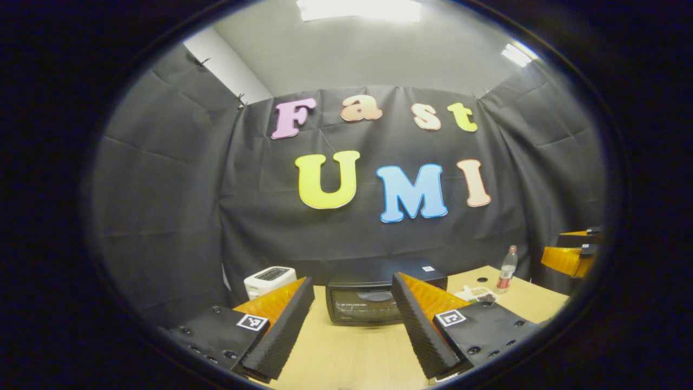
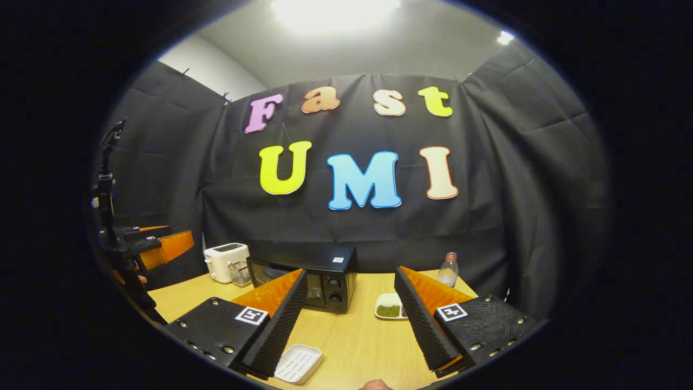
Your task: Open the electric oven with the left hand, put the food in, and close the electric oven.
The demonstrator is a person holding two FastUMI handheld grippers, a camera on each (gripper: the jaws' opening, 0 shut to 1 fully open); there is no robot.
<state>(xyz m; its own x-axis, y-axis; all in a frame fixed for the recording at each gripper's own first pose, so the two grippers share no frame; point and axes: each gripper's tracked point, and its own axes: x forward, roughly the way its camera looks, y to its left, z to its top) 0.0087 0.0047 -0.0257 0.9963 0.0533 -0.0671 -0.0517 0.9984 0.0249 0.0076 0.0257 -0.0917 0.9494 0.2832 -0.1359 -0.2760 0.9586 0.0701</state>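
Both claws are hovering above the table [image 1: 346, 352], spread wide and holding nothing. In the left gripper view, a toaster [image 1: 269, 280] is sitting at ten o'clock of the left claw [image 1: 352, 319], the oven [image 1: 379, 298] is standing shut dead ahead at twelve, and a bottle [image 1: 507, 269] is standing at two o'clock. In the right gripper view, the oven [image 2: 311, 281] is sitting at eleven o'clock of the right claw [image 2: 346, 319], with a dish of green food [image 2: 390, 311] just right of it and a white tray [image 2: 299, 363] lying near the left finger.
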